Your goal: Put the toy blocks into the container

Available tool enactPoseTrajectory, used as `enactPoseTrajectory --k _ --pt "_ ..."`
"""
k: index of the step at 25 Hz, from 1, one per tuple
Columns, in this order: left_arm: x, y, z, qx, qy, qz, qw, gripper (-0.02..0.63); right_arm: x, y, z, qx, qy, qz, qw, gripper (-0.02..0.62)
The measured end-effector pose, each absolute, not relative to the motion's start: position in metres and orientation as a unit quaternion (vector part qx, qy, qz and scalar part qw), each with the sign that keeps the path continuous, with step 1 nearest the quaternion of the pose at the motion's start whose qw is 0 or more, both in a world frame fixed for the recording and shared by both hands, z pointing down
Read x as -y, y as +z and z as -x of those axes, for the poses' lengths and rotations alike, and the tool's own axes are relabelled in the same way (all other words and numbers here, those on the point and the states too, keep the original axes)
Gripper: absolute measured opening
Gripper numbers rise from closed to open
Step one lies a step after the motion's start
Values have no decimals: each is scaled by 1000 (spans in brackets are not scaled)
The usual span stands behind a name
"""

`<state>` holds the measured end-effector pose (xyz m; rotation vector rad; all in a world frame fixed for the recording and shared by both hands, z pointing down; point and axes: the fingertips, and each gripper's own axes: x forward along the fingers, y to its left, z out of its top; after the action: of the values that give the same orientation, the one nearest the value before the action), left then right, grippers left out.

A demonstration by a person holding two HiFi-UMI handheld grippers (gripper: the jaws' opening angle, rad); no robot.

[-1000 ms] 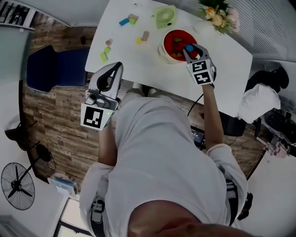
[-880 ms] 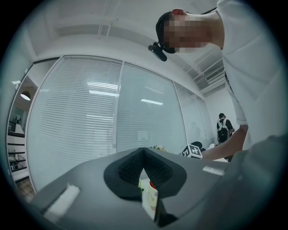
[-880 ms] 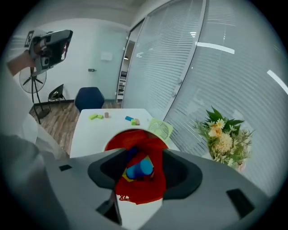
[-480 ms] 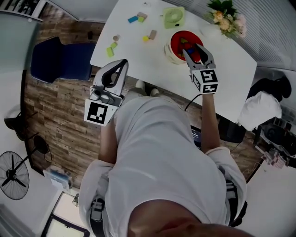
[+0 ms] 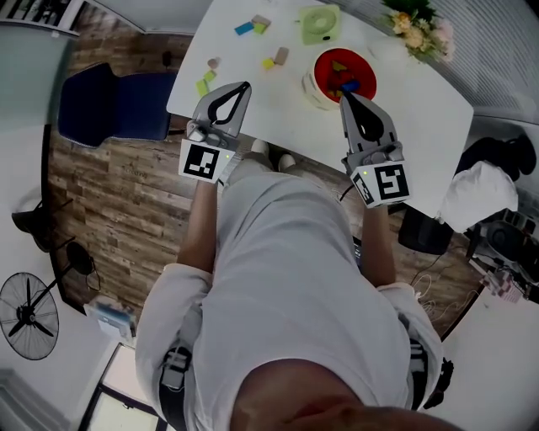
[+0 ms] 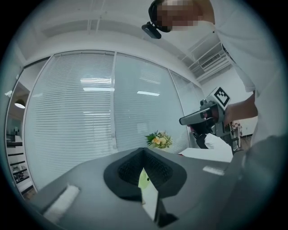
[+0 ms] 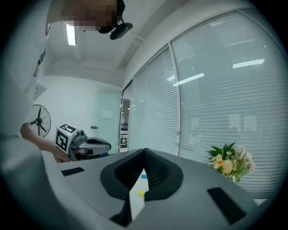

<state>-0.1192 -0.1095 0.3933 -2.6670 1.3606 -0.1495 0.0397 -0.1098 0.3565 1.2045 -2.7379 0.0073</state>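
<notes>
The red container (image 5: 364, 67) stands on the white table (image 5: 421, 93) and holds several coloured blocks, a blue one (image 5: 349, 85) among them. Loose blocks lie to its left: a yellow one (image 5: 268, 62), a tan one (image 5: 281, 55), a blue one (image 5: 244, 29) and green ones (image 5: 202, 87). My right gripper (image 5: 346, 98) is shut and empty, its tip just short of the container's near side. At the table's near edge, below the green blocks, my left gripper (image 5: 245, 86) is also shut and empty. Both gripper views look level across the table.
A pale green round thing (image 5: 320, 25) sits behind the container, and a bunch of flowers (image 5: 413, 29) stands at the far right corner. A blue chair (image 5: 109, 105) is left of the table. A black bag (image 5: 493, 160) and white cloth (image 5: 476, 189) lie at the right.
My right gripper stood over the red container with a blue block, opened and let it go, then drew back and shut. My left gripper rose to the table's near edge.
</notes>
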Motion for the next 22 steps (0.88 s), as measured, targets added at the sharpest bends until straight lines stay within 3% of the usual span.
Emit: enactPoseTrajectory --k 4,8,12,14,22 --pt "124 411 118 -446 -40 892 69 -3 98 349 -39 913 7 -402 63 2" --pt "150 472 124 -444 -94 890 45 5 90 336 -34 915 20 -400 46 2" --pt "181 538 117 -420 -153 894 6 186 84 313 -36 912 12 -408 38 2" --pt "199 565 111 -411 -171 896 -9 241 80 303 -39 909 9 -415 38 2" --pt "255 682 91 -361 -285 885 -63 249 71 289 -61 884 20 -464 47 2"
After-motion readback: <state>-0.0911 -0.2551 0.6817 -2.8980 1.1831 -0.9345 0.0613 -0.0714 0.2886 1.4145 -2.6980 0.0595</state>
